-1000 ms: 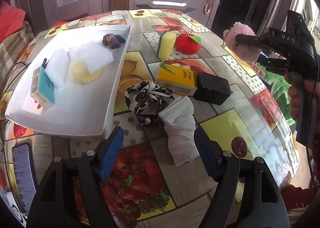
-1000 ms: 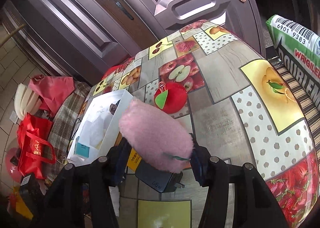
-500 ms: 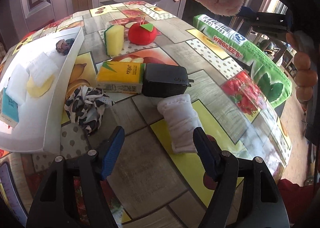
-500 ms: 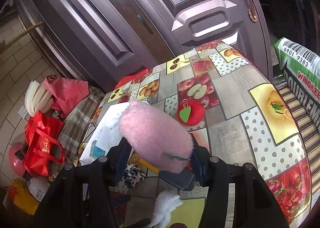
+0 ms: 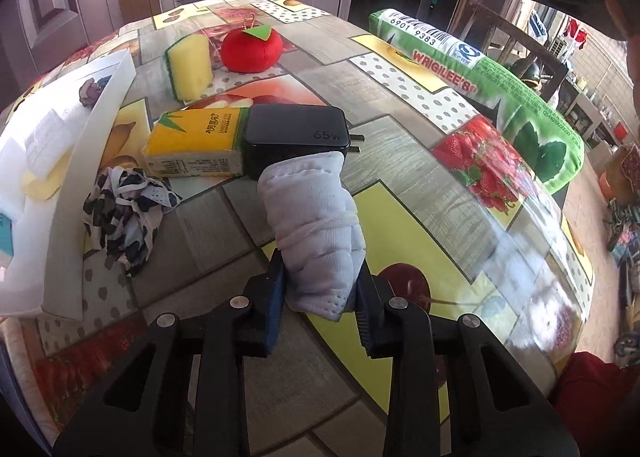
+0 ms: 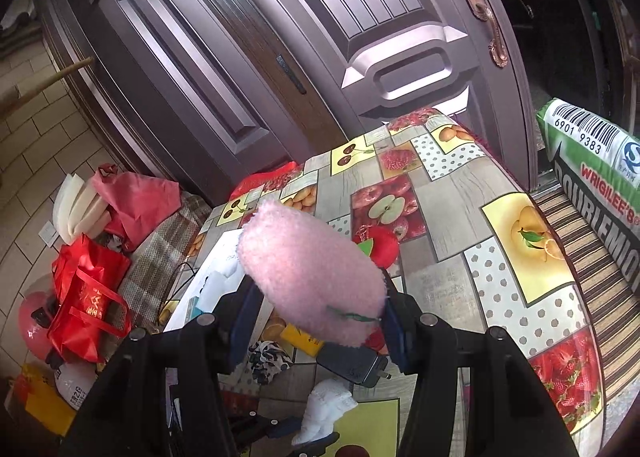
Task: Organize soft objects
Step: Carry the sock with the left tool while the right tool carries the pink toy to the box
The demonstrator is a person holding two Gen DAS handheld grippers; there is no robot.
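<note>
White rolled cloth point(image 5: 316, 225): near centre of table point(image 5: 420, 97), left gripper point(image 5: 320, 311) jaws closing on it; pink plush point(image 6: 310, 277): clamped in right gripper point(image 6: 314, 317), above table; white tray point(image 5: 60, 193) far left.

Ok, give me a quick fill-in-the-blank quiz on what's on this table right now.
1. The left gripper fingers are closing on a white ____.
2. The right gripper holds a fluffy ____ plush.
3. The black charger lies against a ____ tissue pack.
4. Beside the sponge sits a red plush ____.

Missing: cloth; pink; yellow; apple
</note>
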